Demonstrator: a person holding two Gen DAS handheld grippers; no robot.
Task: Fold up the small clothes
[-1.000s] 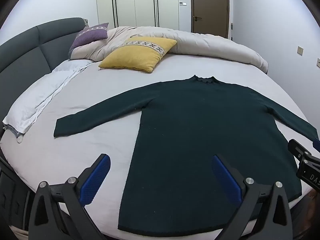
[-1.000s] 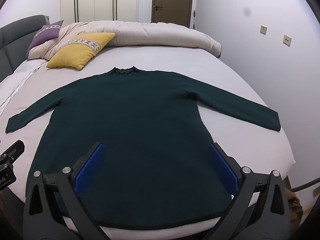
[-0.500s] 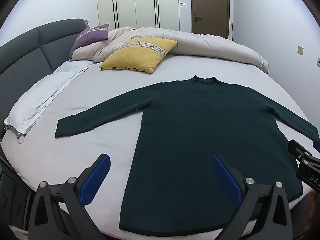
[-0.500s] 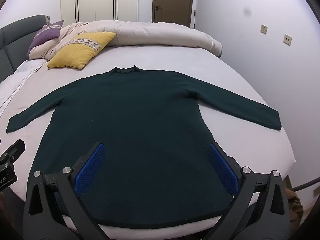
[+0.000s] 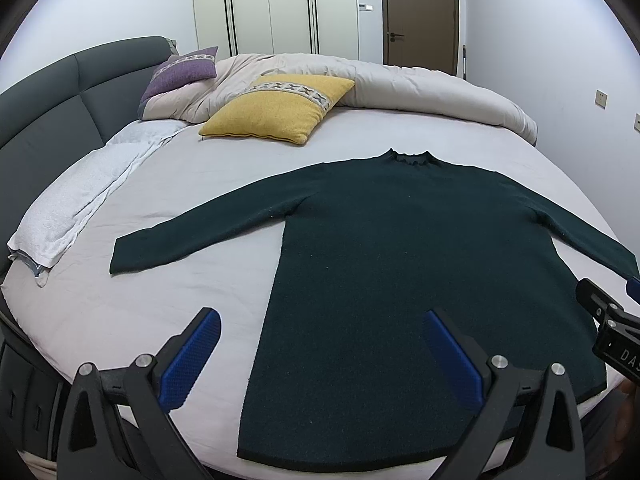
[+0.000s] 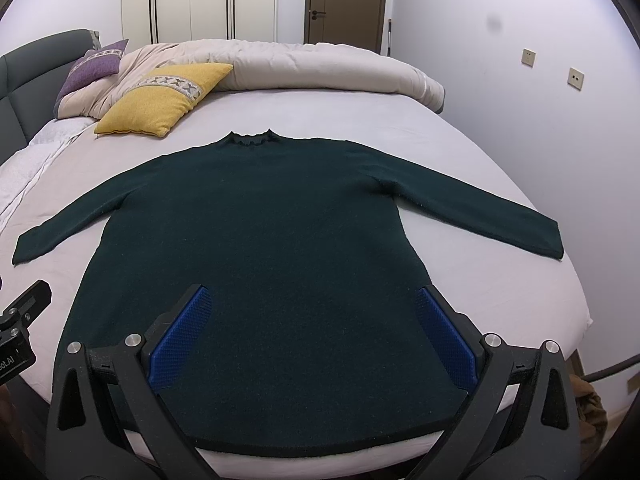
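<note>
Almost nothing has moved since a moment ago; both cameras have only drifted a tiny bit, and the sweater lies just as it did. Biggest of all is the bed (image 5: pixel 168 184), with its pale sheet. Far back on it sits a rolled-up duvet (image 5: pixel 400 84), with a yellow pillow (image 5: pixel 276 108) and a purple pillow (image 5: pixel 180 76) near it. A white towel (image 5: pixel 80 200) lies along the far left side. The dark green sweater (image 6: pixel 260 248) lies flat on the near part of the bed, neck pointing away and both sleeves spread out wide. Its bottom edge sits right at the near rim of the bed. The left claw (image 5: pixel 320 344) hangs over the sweater's left side with its fingers wide apart, holding nothing. The right claw (image 6: pixel 312 320) hangs over the lower middle, also wide apart and empty. No fold has been made yet. I think a few things could go wrong. The sweater is thick and soft, so a claw might pinch only the top layer, and the fold would come out lumpy. A claw could also grab the sheet along with it. If one claw pulls harder, the sweater may slide off the near edge.
</note>
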